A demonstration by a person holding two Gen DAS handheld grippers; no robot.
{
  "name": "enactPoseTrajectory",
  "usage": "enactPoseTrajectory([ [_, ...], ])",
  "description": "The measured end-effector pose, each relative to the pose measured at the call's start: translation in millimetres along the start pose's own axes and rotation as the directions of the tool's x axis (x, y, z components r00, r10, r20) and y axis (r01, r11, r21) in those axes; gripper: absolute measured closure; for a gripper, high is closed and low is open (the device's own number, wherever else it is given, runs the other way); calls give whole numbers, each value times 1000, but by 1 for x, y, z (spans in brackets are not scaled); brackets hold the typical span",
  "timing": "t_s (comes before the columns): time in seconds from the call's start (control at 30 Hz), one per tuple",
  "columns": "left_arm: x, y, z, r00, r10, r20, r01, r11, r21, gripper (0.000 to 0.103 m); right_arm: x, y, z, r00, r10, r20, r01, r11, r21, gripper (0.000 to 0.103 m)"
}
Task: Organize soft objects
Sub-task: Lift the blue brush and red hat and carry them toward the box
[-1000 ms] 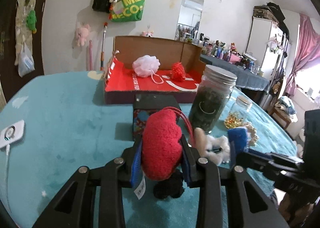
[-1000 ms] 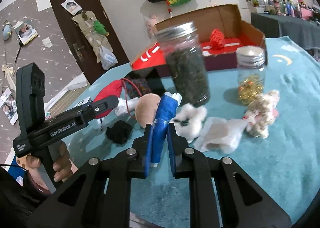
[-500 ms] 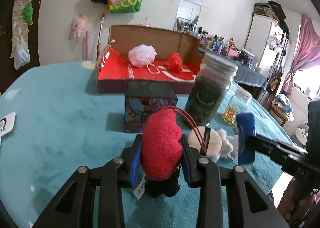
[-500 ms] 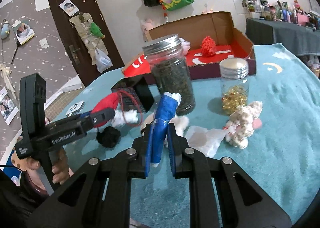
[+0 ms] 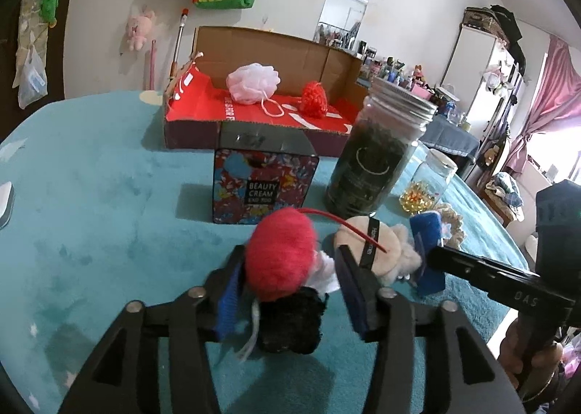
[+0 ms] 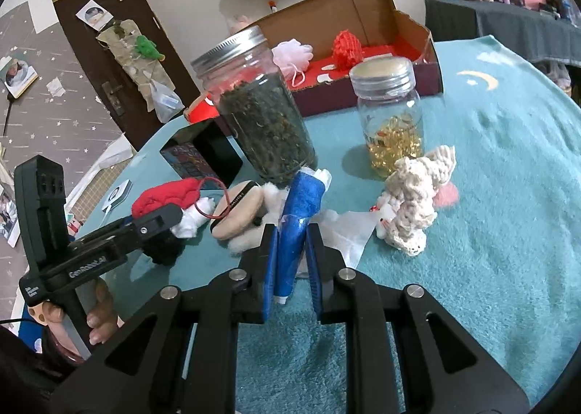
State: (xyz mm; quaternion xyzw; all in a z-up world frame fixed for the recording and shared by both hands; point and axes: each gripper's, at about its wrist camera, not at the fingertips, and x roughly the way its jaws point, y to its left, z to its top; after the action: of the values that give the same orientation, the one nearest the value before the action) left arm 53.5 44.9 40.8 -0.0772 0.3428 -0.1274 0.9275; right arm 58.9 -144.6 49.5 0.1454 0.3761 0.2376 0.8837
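My left gripper (image 5: 288,279) has its jaws spread around a red plush toy (image 5: 279,252) with white and black parts; the toy (image 6: 165,198) rests on the teal table and the right pad stands apart from it. My right gripper (image 6: 292,261) is shut on a blue soft object (image 6: 299,212), also visible in the left wrist view (image 5: 428,232). A beige powder puff (image 5: 368,245) lies between the two. A cream crochet toy (image 6: 414,203) lies to the right. The open cardboard box (image 5: 290,51) at the back holds a pink bath pouf (image 5: 253,83) and a red knit ball (image 5: 314,102).
A tall jar of dark leaves (image 6: 259,113), a small jar of yellow capsules (image 6: 390,113) and a Beauty Cream tin (image 5: 265,185) stand between the toys and the box. A white tissue (image 6: 346,232) lies by the blue object. A white device (image 5: 5,200) sits at the left edge.
My left gripper's jaws have opened off the red plush toy, which now sits lower on the table. The right gripper still grips the blue object and has come down closer to the table.
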Motion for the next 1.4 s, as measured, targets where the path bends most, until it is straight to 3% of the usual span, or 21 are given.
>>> enactPoseTrajectory([
  [0.27,4,0,6,1000,1,4,-1,1000,8,47,3,2,-2,1000,-4,-10,4,1000,-6,86],
  [0.3,5,1,8,1000,2,3,-2,1000,7,50,3,2,-1,1000,-6,-13,6,1000,-8,86],
  [0.37,6,1,9,1000,4,2,-4,1000,10,68,3,3,-2,1000,-9,-7,9,1000,-14,86],
  [0.6,-10,-11,14,998,-34,53,32,998,47,68,-7,17,-2,999,-16,49,21,995,-96,89],
  [0.87,-9,-42,12,991,-118,60,111,988,105,68,-20,8,12,996,47,69,-43,998,-51,89],
  [1.4,-1,-39,10,994,-107,34,104,991,82,68,-15,1,13,996,75,45,-75,997,-16,89],
])
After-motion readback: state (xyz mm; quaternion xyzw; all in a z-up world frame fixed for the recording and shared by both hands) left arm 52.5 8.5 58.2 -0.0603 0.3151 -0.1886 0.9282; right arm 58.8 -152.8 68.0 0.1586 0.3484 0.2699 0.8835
